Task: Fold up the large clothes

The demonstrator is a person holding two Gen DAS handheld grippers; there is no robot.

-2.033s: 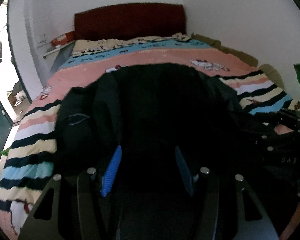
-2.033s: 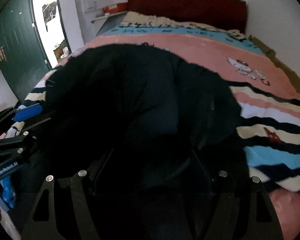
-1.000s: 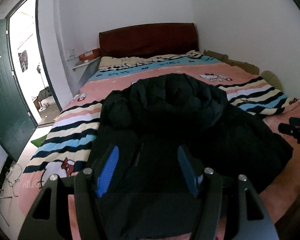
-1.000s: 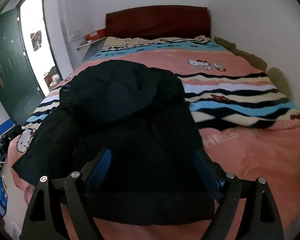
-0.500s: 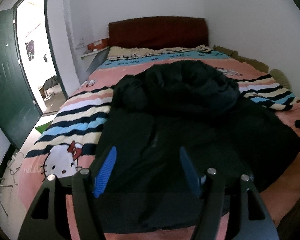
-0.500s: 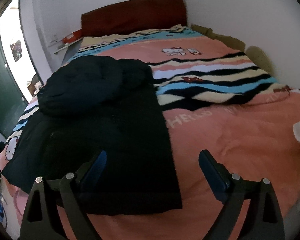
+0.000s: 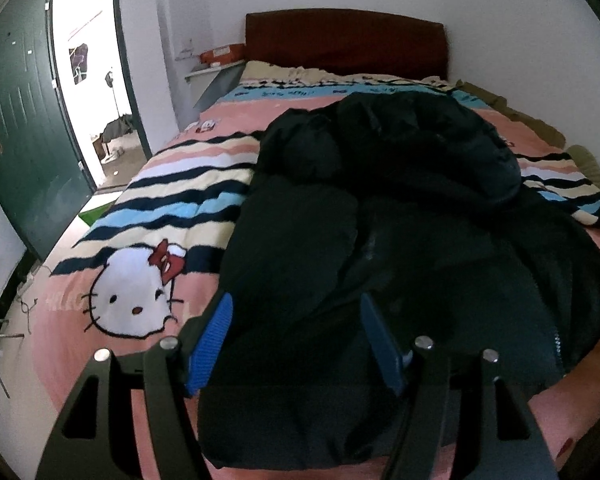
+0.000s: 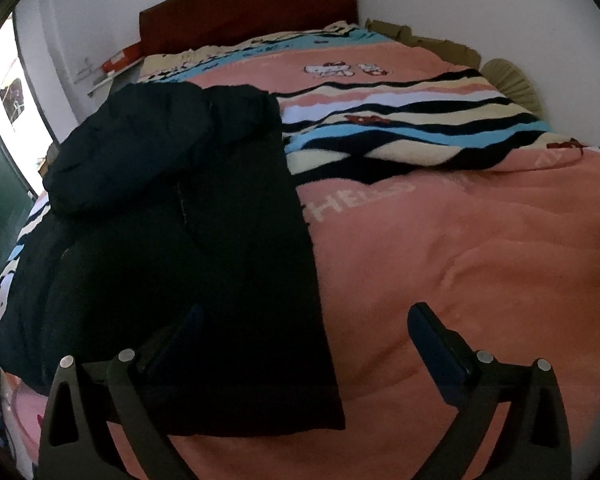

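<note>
Lying across the foot half of the pink Hello Kitty blanket (image 8: 480, 240), the black padded jacket (image 8: 188, 248) has its bulky hood bunched toward the dark red headboard (image 8: 252, 4) and its hem toward the cameras. In the right wrist view its straight edge runs away from the hem toward the headboard, with bare pink blanket beyond it. The right gripper (image 8: 304, 332) hovers over that hem corner, its jaws spread wide with nothing between them; one finger sits above the jacket, the other above the blanket. The left gripper (image 7: 296, 340) is also parted, blue pads (image 7: 212, 340) showing, with the jacket's near hem lying between the fingers; whether the pads press the fabric cannot be told. Beside the jacket, away from the headboard, is the blanket's large cat face (image 7: 132, 288). Beyond it stands a green door (image 7: 20, 128), open.
</note>
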